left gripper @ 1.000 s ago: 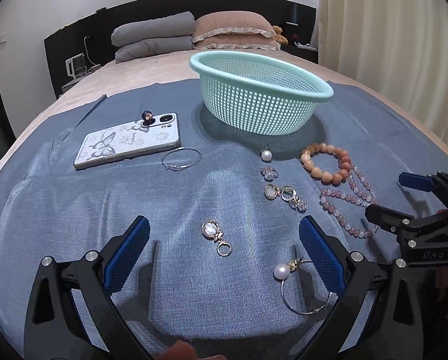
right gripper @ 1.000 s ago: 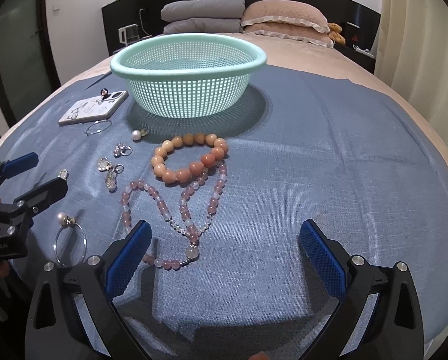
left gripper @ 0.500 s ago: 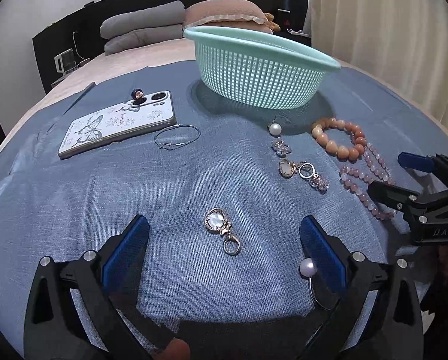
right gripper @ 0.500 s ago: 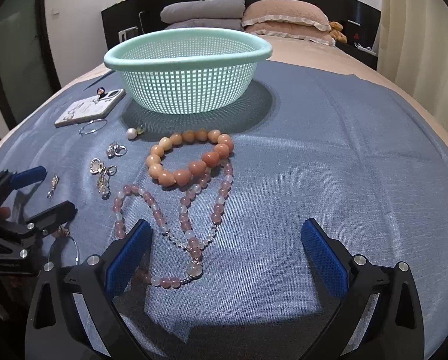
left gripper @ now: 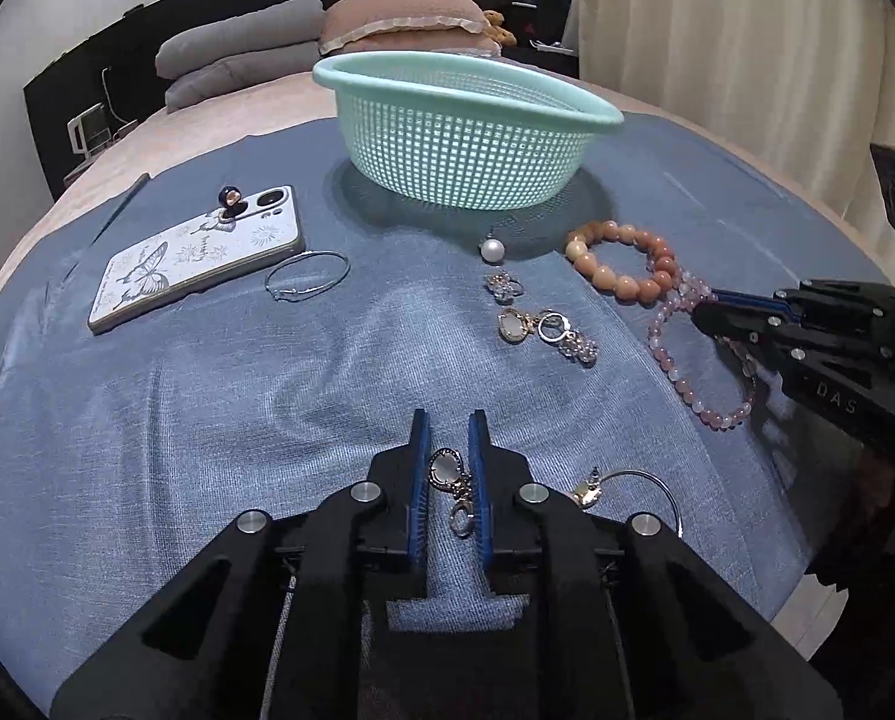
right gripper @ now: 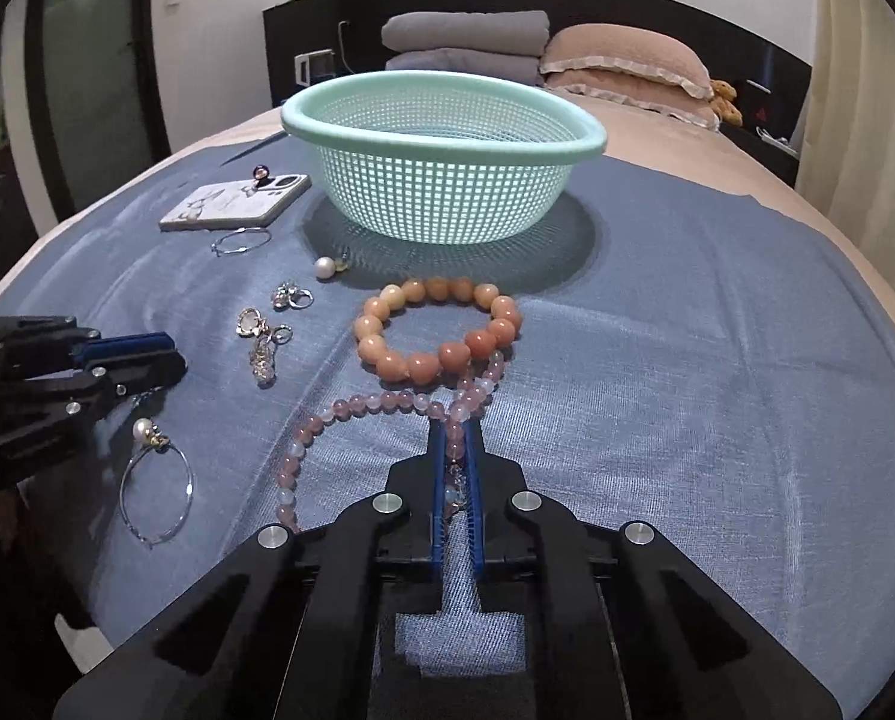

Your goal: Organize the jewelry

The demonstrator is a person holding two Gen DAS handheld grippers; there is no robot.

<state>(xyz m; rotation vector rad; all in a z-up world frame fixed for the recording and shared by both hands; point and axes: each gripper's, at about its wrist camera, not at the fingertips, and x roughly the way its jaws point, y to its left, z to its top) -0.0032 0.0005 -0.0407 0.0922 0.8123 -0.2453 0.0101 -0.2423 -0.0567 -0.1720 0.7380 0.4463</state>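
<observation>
Blue cloth (right gripper: 717, 330) spread over the bed, jewelry scattered on it, mint-green mesh basket (left gripper: 465, 138) standing at the far side, apparently nothing in it. Left gripper (left gripper: 448, 438) has its blue pads drawn close around an oval drop earring (left gripper: 447, 480); pads look just shy of or barely touching it, so pinching, not confirmed clamped. Earring's long axis runs along the fingers, oval stone toward the tips, small ring end toward the palm. It lies on the cloth, not lifted.

Right gripper (right gripper: 454, 444) is closed tight onto the pink bead necklace (right gripper: 339, 414), strands bunched between the pads near where the loop crosses. Rest of the necklace trails left and back toward the camera on the cloth. Its far end touches the orange bead bracelet (right gripper: 441, 330).

Key relation: basket lies straight ahead of both grippers, beyond the loose pieces. Right gripper looks nearer to it; its path passes over the bracelet. Left gripper's path passes over the paired earrings (left gripper: 543, 330), a small cluster earring (left gripper: 504, 288) and a pearl stud (left gripper: 492, 250).

Also on the cloth: pearl hoop earring (left gripper: 627, 486) just right of the left gripper, thin wire bangle (left gripper: 306, 276) beside a butterfly-case phone (left gripper: 195, 258).

Judgement: both grasps being set, lift and carry to the basket next. Risk: necklace tail drags the bracelet along; earring slips from a shallow pinch.
</observation>
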